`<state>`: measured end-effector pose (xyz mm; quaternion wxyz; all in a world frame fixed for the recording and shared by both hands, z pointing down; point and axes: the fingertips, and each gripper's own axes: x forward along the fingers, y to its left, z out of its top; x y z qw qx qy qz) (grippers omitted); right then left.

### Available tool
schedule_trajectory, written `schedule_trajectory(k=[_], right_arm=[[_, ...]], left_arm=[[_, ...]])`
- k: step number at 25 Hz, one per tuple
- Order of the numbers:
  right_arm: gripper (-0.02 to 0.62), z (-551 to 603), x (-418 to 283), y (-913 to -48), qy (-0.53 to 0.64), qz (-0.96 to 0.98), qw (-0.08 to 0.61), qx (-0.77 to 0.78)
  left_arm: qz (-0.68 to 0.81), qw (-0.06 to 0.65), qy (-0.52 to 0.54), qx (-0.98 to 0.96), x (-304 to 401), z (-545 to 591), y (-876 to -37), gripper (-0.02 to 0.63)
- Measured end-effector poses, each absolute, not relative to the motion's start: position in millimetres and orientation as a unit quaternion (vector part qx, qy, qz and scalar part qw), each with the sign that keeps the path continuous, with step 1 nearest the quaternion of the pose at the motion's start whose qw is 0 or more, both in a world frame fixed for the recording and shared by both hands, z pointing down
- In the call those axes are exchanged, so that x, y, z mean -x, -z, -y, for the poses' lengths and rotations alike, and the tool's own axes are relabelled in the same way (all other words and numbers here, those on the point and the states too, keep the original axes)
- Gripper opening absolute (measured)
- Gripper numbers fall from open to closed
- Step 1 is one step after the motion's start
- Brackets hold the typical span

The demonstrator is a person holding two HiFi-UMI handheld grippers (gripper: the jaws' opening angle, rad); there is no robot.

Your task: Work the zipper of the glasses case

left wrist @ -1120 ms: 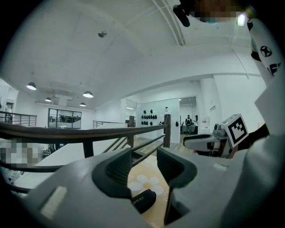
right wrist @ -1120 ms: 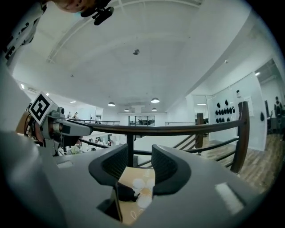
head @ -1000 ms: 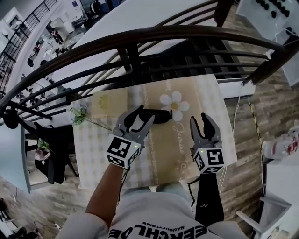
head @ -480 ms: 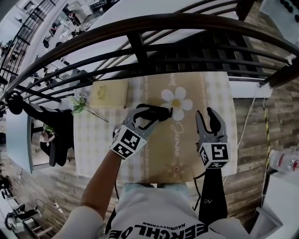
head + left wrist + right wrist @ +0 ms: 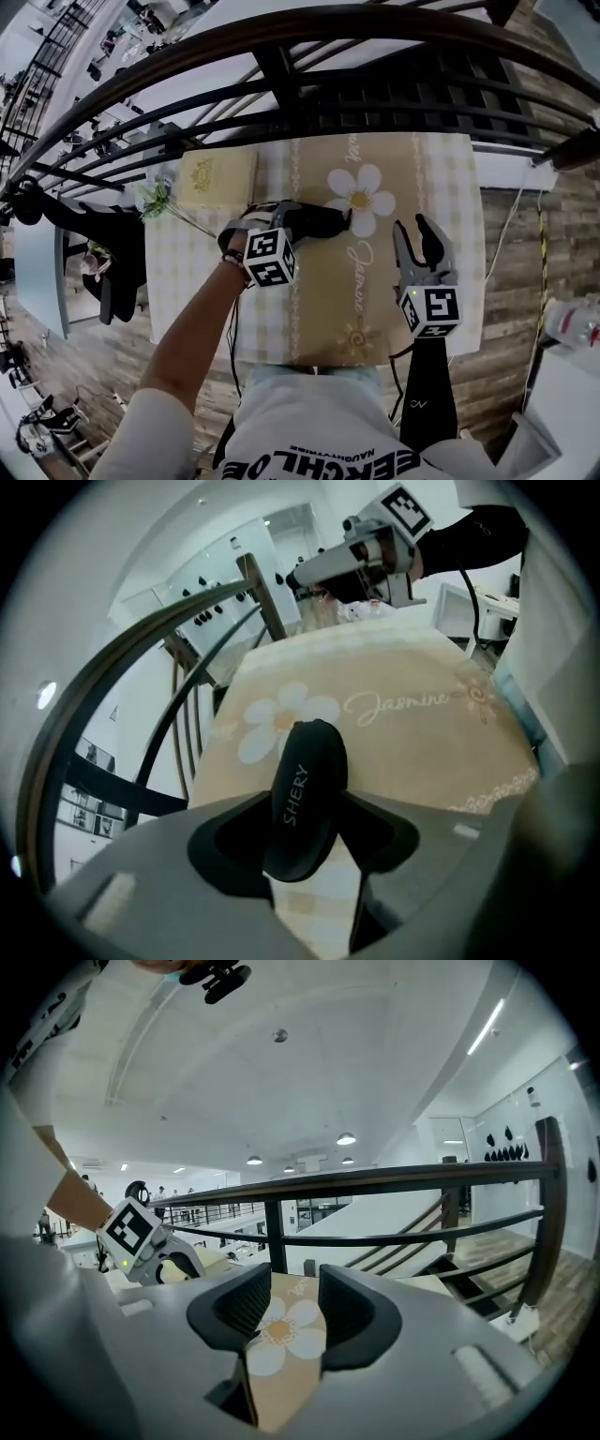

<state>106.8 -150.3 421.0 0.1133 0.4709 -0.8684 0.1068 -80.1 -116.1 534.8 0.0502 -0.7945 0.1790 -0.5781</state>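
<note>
Over the middle of the tablecloth [image 5: 441, 187], the left gripper [image 5: 274, 217] sits lower than a second ago and has rolled. It now straddles the left end of the black glasses case [image 5: 319, 223]. Its jaws have just been opening and stand spread, pads clear of the case. The right gripper [image 5: 415, 234], also slightly lower, hovers near the cloth's right edge with jaws apart and empty. Bare cloth lies between the two grippers, and the railing [image 5: 281, 84] borders the far edge.

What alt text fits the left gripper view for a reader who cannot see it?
A black glasses case lettered SHERY lies between the jaws of the left tool, which have just been opening and stand wide. It rests on a beige tablecloth printed with a white daisy and the word Jasmine. The right tool shows in the background at top.
</note>
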Motion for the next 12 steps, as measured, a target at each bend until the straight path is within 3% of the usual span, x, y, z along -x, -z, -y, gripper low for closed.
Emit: schedule_trajectory(k=[2, 12], right_arm=[[0.189, 151, -104, -424, -0.108, 0.869, 0.114, -0.469], [0.189, 163, -86, -447, -0.109, 0.883, 0.136, -0.436]], left_arm=[[-0.194, 0.023, 0.583, 0.789, 81, 114, -544, 0.307], [-0.297, -0.062, 0.552, 0.776, 73, 116, -541, 0.308]])
